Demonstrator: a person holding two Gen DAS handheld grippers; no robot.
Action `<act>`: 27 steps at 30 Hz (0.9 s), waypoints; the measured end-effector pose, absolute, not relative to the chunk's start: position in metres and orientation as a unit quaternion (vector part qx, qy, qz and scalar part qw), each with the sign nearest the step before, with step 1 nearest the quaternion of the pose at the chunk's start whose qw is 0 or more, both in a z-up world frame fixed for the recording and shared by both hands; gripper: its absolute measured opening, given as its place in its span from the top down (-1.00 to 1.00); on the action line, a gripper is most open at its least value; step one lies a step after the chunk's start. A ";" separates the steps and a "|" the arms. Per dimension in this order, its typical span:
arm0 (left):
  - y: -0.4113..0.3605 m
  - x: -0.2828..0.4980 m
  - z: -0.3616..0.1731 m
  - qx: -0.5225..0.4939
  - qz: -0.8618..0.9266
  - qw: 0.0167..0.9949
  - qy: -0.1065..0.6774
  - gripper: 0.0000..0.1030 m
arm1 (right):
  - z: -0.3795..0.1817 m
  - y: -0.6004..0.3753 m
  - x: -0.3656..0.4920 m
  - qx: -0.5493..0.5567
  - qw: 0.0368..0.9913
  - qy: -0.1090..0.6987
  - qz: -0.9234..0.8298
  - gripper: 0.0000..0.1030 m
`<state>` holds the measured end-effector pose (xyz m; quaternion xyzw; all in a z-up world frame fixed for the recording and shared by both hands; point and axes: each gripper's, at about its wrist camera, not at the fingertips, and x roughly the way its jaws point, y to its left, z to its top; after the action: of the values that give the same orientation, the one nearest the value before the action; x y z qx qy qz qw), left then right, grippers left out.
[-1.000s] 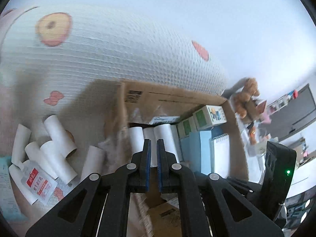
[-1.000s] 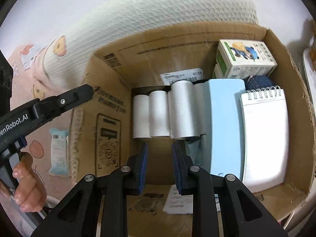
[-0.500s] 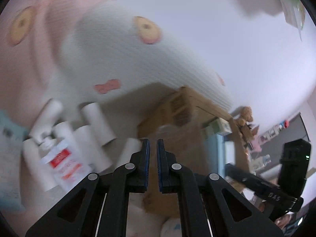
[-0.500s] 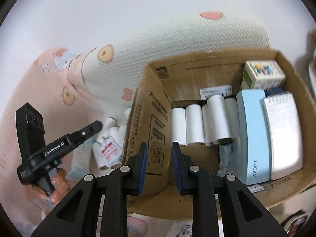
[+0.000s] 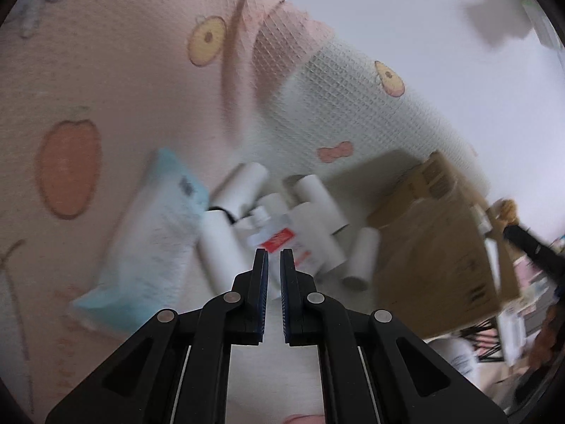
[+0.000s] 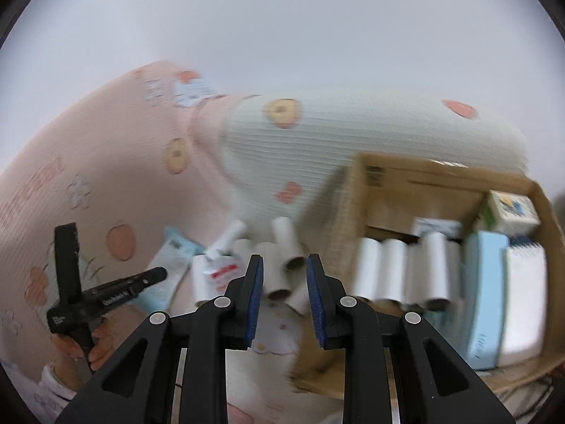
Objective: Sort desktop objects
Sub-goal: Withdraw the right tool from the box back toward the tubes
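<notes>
The left gripper (image 5: 274, 252) tilts downward over a pink and white printed blanket (image 5: 123, 81), its jaws nearly together with only a narrow slit between them and nothing held. Just past its tips lies a loose heap of white paper rolls (image 5: 219, 247) with a small white sachet bearing a red label (image 5: 282, 242) on top of them; a pale blue packet (image 5: 155, 240) lies beside the heap, toward the blanket's pink part. In the right wrist view the same gripper (image 6: 155, 275) appears as a black tool gripped from below by a hand (image 6: 93, 344) with a pale sleeve at the wrist, its tip aimed at the blue packet and the rolls. The right gripper (image 6: 284, 259) also points downward, between the heap and a cardboard box (image 6: 356, 183), its jaws at their narrowest with a gap left between the blue pads and nothing in it. The box sits on the blanket's white part, beside the heap. Along its near left wall more white rolls (image 6: 395, 268) lie side by side; then come a light blue case (image 6: 485, 293) and a white spiral notepad (image 6: 524, 304) toward the right wall, with a small printed carton (image 6: 513, 212) in the far right corner.
</notes>
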<state>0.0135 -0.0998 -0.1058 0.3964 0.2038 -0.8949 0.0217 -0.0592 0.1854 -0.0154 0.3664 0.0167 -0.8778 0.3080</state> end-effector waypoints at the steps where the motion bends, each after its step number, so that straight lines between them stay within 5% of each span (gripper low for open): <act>1: -0.100 0.017 -0.107 0.394 -0.898 0.024 0.195 0.88 | -0.017 0.177 -0.056 0.361 0.318 0.024 -0.876 0.59; 12: -0.111 0.020 -0.119 0.437 -0.892 0.089 0.079 0.85 | -0.072 0.083 -0.038 0.381 0.427 0.070 -0.817 0.59; 18: -0.139 0.031 -0.111 0.449 -0.885 0.075 0.101 0.80 | -0.103 0.063 -0.026 0.352 0.464 0.040 -0.812 0.59; 23: -0.150 0.034 -0.124 0.451 -0.876 0.079 0.152 0.49 | -0.132 0.059 -0.032 0.364 0.451 -0.019 -0.815 0.59; 27: -0.151 0.027 -0.137 0.450 -0.865 0.044 0.216 0.22 | -0.155 0.050 -0.031 0.379 0.424 0.015 -0.822 0.59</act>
<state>0.0271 -0.1506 -0.1374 0.4501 0.2159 -0.8654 0.0435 -0.0315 0.0496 -0.1552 0.3795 0.0152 -0.8221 0.4243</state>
